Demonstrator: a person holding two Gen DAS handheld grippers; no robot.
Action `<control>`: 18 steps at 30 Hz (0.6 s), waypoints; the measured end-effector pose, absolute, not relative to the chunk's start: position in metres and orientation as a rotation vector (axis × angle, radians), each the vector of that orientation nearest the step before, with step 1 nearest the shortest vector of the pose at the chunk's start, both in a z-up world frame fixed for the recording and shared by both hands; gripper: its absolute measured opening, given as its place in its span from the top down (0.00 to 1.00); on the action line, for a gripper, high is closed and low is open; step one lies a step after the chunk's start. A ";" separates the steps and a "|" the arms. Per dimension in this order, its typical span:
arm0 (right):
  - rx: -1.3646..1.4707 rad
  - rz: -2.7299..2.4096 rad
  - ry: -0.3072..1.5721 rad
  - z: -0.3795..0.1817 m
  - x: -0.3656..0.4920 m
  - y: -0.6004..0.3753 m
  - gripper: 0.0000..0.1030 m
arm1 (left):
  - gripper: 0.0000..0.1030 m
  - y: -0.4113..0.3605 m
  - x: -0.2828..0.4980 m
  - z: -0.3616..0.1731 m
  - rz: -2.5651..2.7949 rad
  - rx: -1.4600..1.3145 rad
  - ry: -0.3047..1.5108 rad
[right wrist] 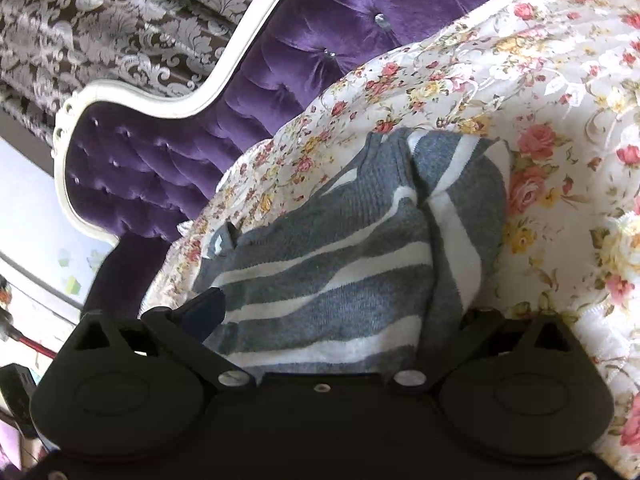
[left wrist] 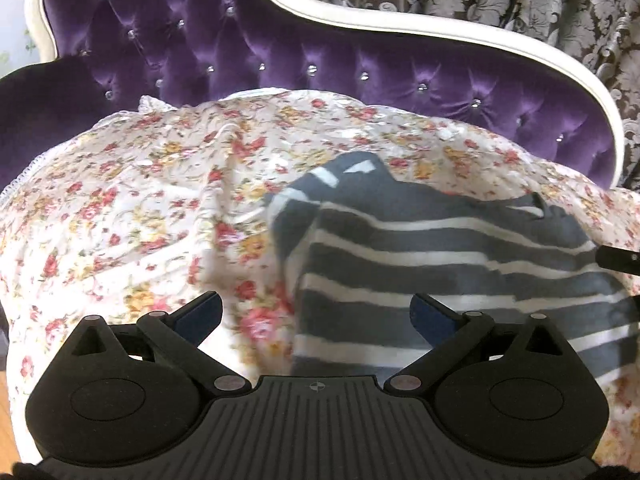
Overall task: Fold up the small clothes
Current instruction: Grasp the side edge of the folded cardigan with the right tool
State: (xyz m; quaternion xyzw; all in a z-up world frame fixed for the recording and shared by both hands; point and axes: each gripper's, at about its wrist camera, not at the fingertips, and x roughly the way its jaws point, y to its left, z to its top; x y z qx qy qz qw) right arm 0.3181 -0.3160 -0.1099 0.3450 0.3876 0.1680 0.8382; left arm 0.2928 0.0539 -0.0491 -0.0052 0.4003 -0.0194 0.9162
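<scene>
the grey-and-white striped sweater (left wrist: 440,264) lies crumpled on the floral cover (left wrist: 140,208), in front of the purple tufted sofa back (left wrist: 280,40). the left gripper (left wrist: 316,312) hovers level over the sweater's left edge, spread wide, gripping nothing. the right gripper (right wrist: 340,312) is tilted at its right edge, spread with knit bunched between its fingers.

Both wrist views look close down on one striped garment (left wrist: 440,264)
</scene>
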 end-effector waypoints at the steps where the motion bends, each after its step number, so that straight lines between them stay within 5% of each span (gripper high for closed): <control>1: 0.715 0.345 0.817 -0.109 0.317 -0.315 0.04 | 0.01 0.057 0.293 -0.050 -0.030 -0.002 0.814; 8: 0.538 0.196 0.808 -0.105 0.308 -0.307 0.60 | 0.01 0.074 0.294 -0.057 -0.069 -0.017 0.849; 11: 0.483 0.171 0.795 -0.101 0.304 -0.301 0.71 | 0.01 0.081 0.294 -0.052 -0.065 -0.014 0.843; 18: 0.381 0.088 0.795 -0.064 0.309 -0.275 0.77 | 0.01 0.098 0.296 -0.044 -0.062 -0.081 0.851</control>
